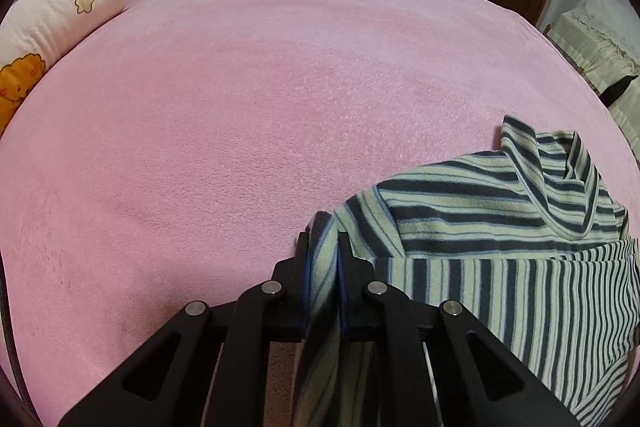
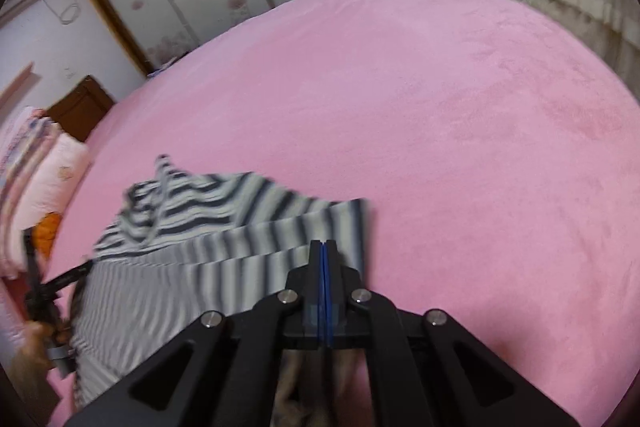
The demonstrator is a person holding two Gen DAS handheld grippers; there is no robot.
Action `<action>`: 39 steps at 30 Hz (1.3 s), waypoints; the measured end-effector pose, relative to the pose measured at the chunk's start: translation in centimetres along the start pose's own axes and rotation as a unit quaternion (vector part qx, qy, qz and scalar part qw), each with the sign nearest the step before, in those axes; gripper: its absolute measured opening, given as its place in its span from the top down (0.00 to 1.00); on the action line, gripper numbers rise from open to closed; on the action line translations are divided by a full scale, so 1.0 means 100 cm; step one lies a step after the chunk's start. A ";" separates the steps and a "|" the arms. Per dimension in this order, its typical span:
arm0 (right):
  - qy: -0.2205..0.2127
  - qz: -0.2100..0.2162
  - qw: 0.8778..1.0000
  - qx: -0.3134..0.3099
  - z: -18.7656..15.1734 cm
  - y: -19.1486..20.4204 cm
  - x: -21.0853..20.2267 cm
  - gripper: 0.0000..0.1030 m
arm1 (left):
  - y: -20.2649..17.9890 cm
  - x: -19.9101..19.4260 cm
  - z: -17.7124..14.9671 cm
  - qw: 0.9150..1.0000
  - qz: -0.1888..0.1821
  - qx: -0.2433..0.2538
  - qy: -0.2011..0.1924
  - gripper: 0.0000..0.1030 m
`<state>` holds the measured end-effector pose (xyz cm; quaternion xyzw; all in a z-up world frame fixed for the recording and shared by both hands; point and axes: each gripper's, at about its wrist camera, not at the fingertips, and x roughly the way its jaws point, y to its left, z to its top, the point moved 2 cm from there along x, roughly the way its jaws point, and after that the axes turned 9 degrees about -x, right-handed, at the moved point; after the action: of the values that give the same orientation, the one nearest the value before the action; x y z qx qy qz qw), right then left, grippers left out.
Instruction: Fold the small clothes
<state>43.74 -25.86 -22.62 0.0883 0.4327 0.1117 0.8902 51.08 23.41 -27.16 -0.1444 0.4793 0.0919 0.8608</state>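
Pink bed cover (image 1: 240,107) carries the striped garment (image 1: 500,227), flat. Left claw (image 1: 324,251) is clamped on its edge; right claw (image 2: 324,255) is closed tight, cloth between the pads not discernible. Advise lifting both corners level, keeping the fold square.

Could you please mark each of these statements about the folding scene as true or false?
1. The left gripper is shut on a fold of the striped garment. True.
2. The garment is plain red. False: it is striped in dark and pale bands.
3. The garment lies on a pink blanket. True.
4. The right gripper stands wide open. False: its jaws are closed together, with no cloth visible between the tips.
5. A pillow sits at the left edge of the left wrist view. True.
6. The garment is neatly folded into a small square. False: it is still rumpled and spread out.
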 end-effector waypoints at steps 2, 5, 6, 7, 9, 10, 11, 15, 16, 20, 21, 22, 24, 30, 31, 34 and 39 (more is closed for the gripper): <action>0.009 -0.001 1.000 -0.017 0.005 0.008 0.000 0.91 | -0.007 0.004 0.000 1.000 0.002 0.004 0.001 0.90; 0.029 -0.012 0.999 -0.025 0.007 0.014 0.011 0.76 | -0.009 0.005 -0.002 1.000 0.002 0.001 0.002 0.90; 0.038 -0.009 0.999 -0.022 0.006 0.012 0.017 0.76 | -0.011 0.006 -0.003 1.000 0.002 0.000 0.002 0.90; 0.045 -0.008 0.999 -0.018 0.006 0.010 0.022 0.76 | -0.012 0.005 -0.003 1.000 0.002 0.000 0.002 0.89; 0.051 -0.010 0.999 -0.013 0.003 0.007 0.029 0.76 | -0.012 0.006 -0.003 1.000 0.002 0.000 0.003 0.89; 0.052 -0.009 0.999 -0.013 0.001 0.006 0.031 0.76 | -0.012 0.006 -0.003 1.000 0.002 -0.001 0.004 0.89; 0.053 -0.007 0.998 -0.015 0.000 0.006 0.033 0.76 | -0.012 0.007 -0.003 1.000 0.001 -0.002 0.005 0.88; 0.055 0.013 0.998 -0.038 -0.003 0.014 0.034 0.96 | -0.010 0.009 -0.005 1.000 0.001 -0.006 0.005 0.88; 0.045 0.004 0.998 -0.050 -0.003 0.018 0.029 0.96 | -0.010 0.009 -0.004 1.000 0.001 -0.007 0.005 0.88; -0.004 -0.047 0.997 -0.067 0.003 0.021 0.004 0.97 | -0.008 0.006 -0.005 1.000 0.008 -0.009 -0.008 0.88; -0.012 -0.064 0.996 -0.064 0.003 0.018 0.001 0.97 | -0.008 0.006 -0.006 1.000 0.011 -0.009 -0.011 0.88; -0.010 -0.073 0.995 -0.064 0.003 0.016 0.003 0.97 | -0.008 0.008 -0.007 1.000 0.014 -0.010 -0.012 0.88; 0.013 -0.082 0.994 -0.070 -0.001 0.015 0.016 0.97 | -0.008 0.011 -0.012 1.000 0.024 -0.007 -0.016 0.86; 0.017 -0.080 0.996 -0.022 -0.001 0.005 0.010 0.87 | -0.015 0.006 -0.014 0.999 0.039 0.002 -0.018 0.78; 0.011 -0.084 0.996 -0.021 -0.001 0.008 0.005 0.86 | -0.014 -0.002 -0.014 0.999 0.041 0.004 -0.022 0.76; -0.016 -0.073 0.996 -0.054 -0.006 0.034 -0.025 0.86 | -0.021 -0.044 -0.020 0.997 0.034 0.026 -0.066 0.74; -0.003 -0.006 0.994 -0.110 -0.037 0.096 -0.035 0.86 | -0.030 -0.098 -0.069 0.993 -0.004 0.039 -0.107 0.58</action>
<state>37.56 -17.41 -19.85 -0.0121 0.4154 0.1530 0.8966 41.31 18.10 -21.83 -0.1019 0.3867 0.0846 0.9126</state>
